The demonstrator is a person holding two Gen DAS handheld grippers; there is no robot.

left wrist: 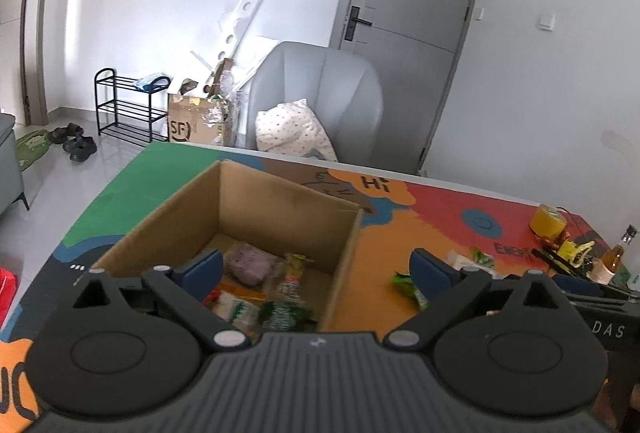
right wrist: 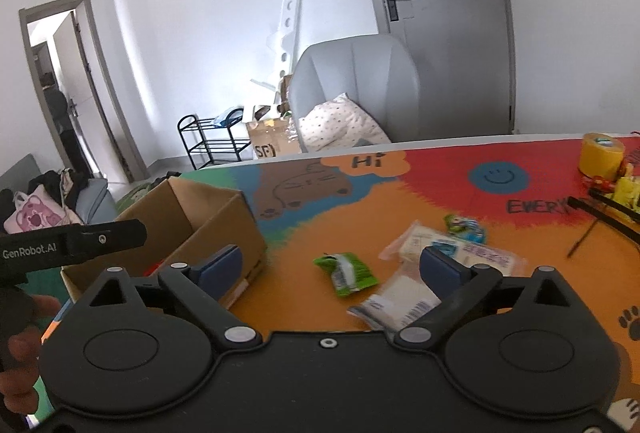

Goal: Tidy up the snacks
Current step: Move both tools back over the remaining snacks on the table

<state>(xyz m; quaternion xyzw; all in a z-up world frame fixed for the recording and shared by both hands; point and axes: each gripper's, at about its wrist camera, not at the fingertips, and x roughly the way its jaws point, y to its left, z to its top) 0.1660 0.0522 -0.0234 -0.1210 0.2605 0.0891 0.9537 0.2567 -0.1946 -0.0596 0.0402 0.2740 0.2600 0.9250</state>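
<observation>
I have both grippers spread wide with nothing between the pads. My left gripper [left wrist: 316, 265] hangs over the cardboard box [left wrist: 280, 205], mid-frame, where several snacks already lie. My right gripper [right wrist: 332, 265] faces the loose packets on the mat: a green packet [right wrist: 346, 273] at centre and a white packet [right wrist: 404, 303] just right of it. I'd take the green one next, straddling its middle squarely before closing, since thin wrappers slip.

Grey armchair [left wrist: 316, 93] with dotted cushion [left wrist: 294, 129], black shoe rack [left wrist: 124, 109], SF carton [left wrist: 196, 123] on floor, grey door [left wrist: 416, 33], yellow tape roll [right wrist: 602, 156] on surface [right wrist: 304, 193].
</observation>
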